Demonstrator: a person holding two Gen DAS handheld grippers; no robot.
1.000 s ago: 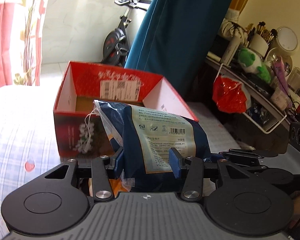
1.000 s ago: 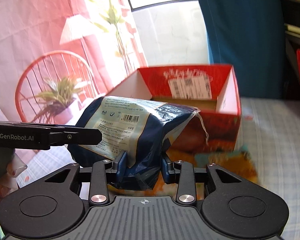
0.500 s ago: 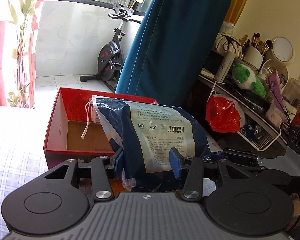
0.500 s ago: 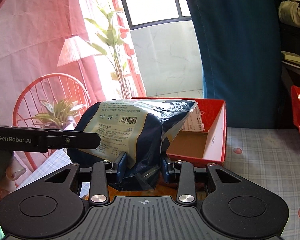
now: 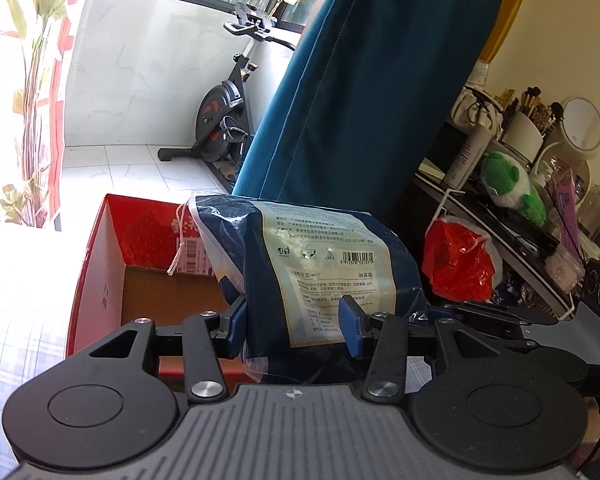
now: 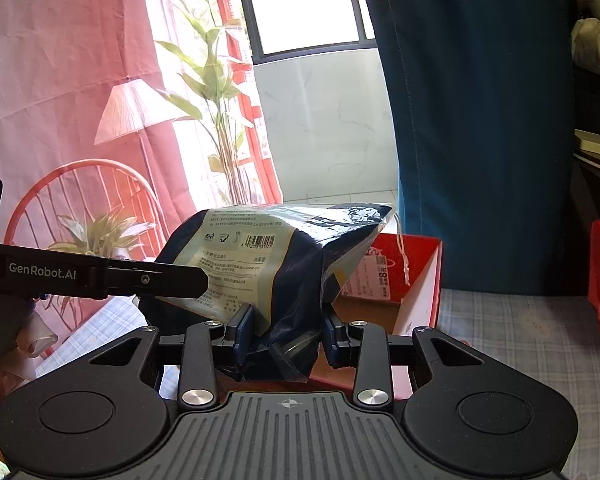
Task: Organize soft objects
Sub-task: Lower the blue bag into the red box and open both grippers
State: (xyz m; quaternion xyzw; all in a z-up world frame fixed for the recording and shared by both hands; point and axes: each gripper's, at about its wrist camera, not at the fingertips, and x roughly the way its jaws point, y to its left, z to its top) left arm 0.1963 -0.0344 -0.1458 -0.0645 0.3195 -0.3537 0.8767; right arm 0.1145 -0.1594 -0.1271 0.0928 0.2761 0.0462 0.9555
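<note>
A soft dark blue plastic pack (image 5: pixel 324 272) with a pale printed label and barcode is held up by both grippers. My left gripper (image 5: pixel 294 320) is shut on its near end. My right gripper (image 6: pixel 286 330) is shut on the same pack (image 6: pixel 268 264) from the other side. The pack hangs above the near edge of an open red cardboard box (image 5: pixel 100 280), whose brown floor shows beneath it. The box also shows in the right wrist view (image 6: pixel 420 280). The left gripper's arm (image 6: pixel 100 276) crosses the right wrist view at left.
The box stands on a pale checked cloth (image 6: pixel 520 320). A red plastic bag (image 5: pixel 460 264) hangs from a cluttered shelf with a green plush toy (image 5: pixel 508 184) at right. A blue curtain (image 5: pixel 360 100) and an exercise bike (image 5: pixel 224 120) stand behind.
Both grippers have lifted the pack higher and carried it toward the box. The box now sits lower in both views, with its inside floor showing.
</note>
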